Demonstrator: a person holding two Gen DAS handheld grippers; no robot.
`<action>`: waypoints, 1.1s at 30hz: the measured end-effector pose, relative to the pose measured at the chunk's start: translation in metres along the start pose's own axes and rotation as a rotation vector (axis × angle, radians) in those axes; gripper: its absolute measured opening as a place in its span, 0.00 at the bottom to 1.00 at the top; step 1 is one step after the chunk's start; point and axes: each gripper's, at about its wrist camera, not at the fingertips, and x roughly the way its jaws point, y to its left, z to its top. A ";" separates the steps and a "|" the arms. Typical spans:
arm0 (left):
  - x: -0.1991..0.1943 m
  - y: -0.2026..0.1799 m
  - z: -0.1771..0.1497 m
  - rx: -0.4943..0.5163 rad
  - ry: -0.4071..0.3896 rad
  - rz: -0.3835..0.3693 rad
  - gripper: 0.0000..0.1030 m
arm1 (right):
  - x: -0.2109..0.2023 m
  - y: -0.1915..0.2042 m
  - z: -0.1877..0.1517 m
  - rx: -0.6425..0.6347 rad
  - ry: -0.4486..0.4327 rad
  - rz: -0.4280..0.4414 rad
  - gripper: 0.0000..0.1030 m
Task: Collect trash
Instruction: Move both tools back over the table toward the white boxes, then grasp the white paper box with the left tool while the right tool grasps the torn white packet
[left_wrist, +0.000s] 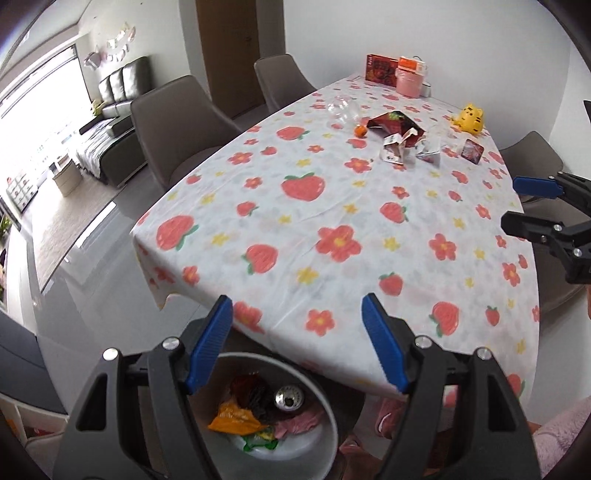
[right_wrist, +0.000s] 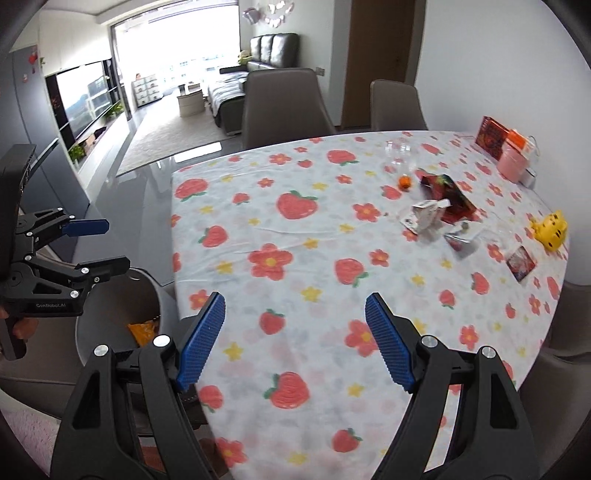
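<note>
1. The left gripper (left_wrist: 297, 339) hangs over the near edge of the table (left_wrist: 332, 206), its blue-padded jaws spread wide with nothing between them.
2. Right under it stands a round grey trash bin (left_wrist: 325, 402), beside the table's near end; inside lie an orange wrapper (left_wrist: 236, 417), a metal can (left_wrist: 289, 398), some dark crumpled wrapping and a pink piece.
3. The right gripper (right_wrist: 295, 339) is over the strawberry-and-flower tablecloth (right_wrist: 295, 258), jaws also wide apart and empty.
4. The trash left to gather sits at the far part of the table: a dark red snack bag (left_wrist: 395, 123), a torn white carton (left_wrist: 393, 147), a crumpled foil packet (left_wrist: 430, 153) and a small red square packet (left_wrist: 472, 150).
5. A small orange fruit (left_wrist: 360, 131) lies just beside the red bag, with a clear plastic cup (left_wrist: 341, 109) on its side near it.
6. A yellow tiger toy (left_wrist: 470, 117) sits near the table's right edge.
7. At the far end stand a pink tub (left_wrist: 409, 83) and a red box (left_wrist: 380, 68), close together.
8. Grey chairs (left_wrist: 177, 125) line the table's left side.
</note>
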 end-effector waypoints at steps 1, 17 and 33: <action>0.005 -0.010 0.009 0.012 -0.004 -0.008 0.70 | -0.002 -0.016 -0.002 0.017 -0.001 -0.016 0.73; 0.101 -0.152 0.141 0.125 -0.001 -0.098 0.70 | -0.008 -0.224 0.001 0.180 -0.014 -0.137 0.73; 0.252 -0.185 0.240 0.217 0.042 -0.144 0.70 | 0.143 -0.315 0.050 0.310 0.051 -0.172 0.73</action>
